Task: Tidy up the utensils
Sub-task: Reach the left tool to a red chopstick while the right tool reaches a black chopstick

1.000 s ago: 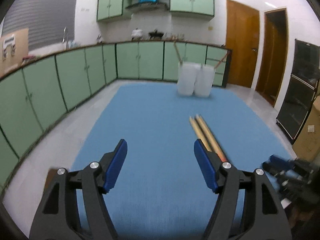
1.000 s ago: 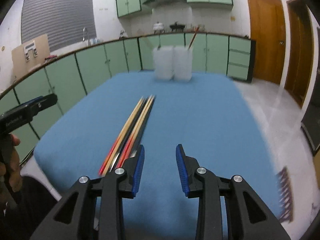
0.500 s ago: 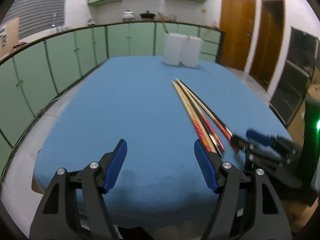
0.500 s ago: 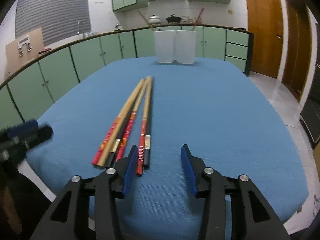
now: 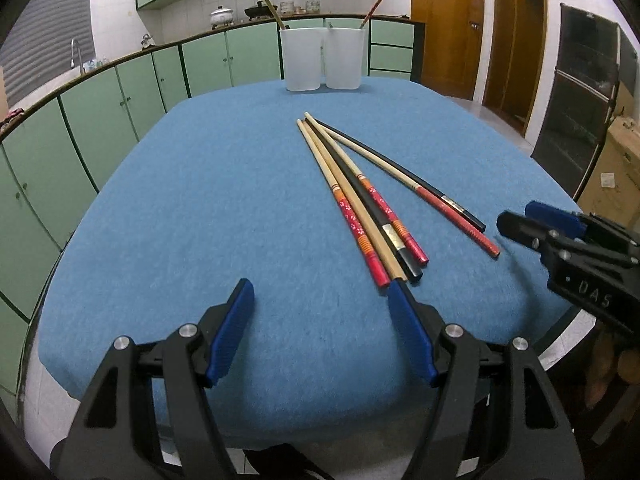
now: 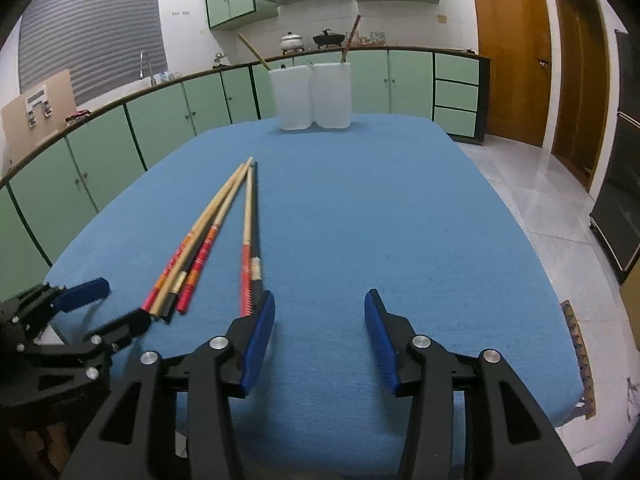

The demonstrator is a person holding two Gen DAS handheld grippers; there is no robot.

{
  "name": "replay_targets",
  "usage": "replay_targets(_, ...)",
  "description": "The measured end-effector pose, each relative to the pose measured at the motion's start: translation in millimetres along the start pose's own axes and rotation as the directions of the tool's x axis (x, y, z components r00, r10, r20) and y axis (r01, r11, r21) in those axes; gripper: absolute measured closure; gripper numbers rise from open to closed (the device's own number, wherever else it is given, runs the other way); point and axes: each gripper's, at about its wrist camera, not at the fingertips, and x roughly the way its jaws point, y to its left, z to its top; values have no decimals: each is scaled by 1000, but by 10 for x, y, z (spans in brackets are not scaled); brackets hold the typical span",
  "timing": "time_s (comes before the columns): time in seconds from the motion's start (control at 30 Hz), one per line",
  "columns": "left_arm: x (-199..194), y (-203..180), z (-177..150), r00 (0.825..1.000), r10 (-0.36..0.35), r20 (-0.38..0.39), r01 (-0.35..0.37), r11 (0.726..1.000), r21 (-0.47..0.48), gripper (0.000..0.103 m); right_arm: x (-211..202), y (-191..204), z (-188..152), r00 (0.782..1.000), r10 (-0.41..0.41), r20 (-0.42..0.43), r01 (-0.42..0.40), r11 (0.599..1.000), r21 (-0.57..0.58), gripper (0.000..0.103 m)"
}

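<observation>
Several chopsticks lie on the blue table (image 5: 200,200): a bundle (image 5: 360,204) and a black-and-red pair (image 5: 424,194) to its right. My left gripper (image 5: 320,292) is open and empty, its right finger just short of the bundle's near ends. The right gripper (image 6: 320,300) hovers low over the cloth; its jaws are opening with nothing between them, and the pair (image 6: 250,240) ends at its left finger. Each gripper shows in the other's view: right (image 5: 532,220), left (image 6: 104,304). Two white cups (image 5: 300,58) (image 5: 344,58) stand at the far edge, one chopstick in each.
Green cabinets (image 6: 100,152) run along the left and back walls. Wooden doors (image 6: 508,60) and a dark appliance (image 5: 584,100) stand on the right, with a cardboard box (image 5: 616,168) beside it. A hand (image 5: 608,364) holds the right gripper at the table's near right corner.
Both grippers have drawn back toward the table's near edge and sunk lower, so the whole length of the chopsticks now lies ahead of them. The right jaws have spread wider.
</observation>
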Motion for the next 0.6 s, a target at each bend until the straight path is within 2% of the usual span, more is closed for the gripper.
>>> replay_targets(0.07, 19, 7, 11, 1000, 4, 0, -4, 1000, -8, 32, -16, 61, -30, 1000, -6, 8, 6, 999, -33, 55)
replay_targets(0.4, -17, 105, 35, 999, 51, 7, -51, 998, -46, 33, -39, 362, -77, 999, 39, 13, -37, 989, -141, 55)
replay_targets(0.6, 41, 87, 76, 1000, 16, 5, -16, 998, -56, 33, 36, 324, -24, 999, 32, 28, -28, 990, -136, 59)
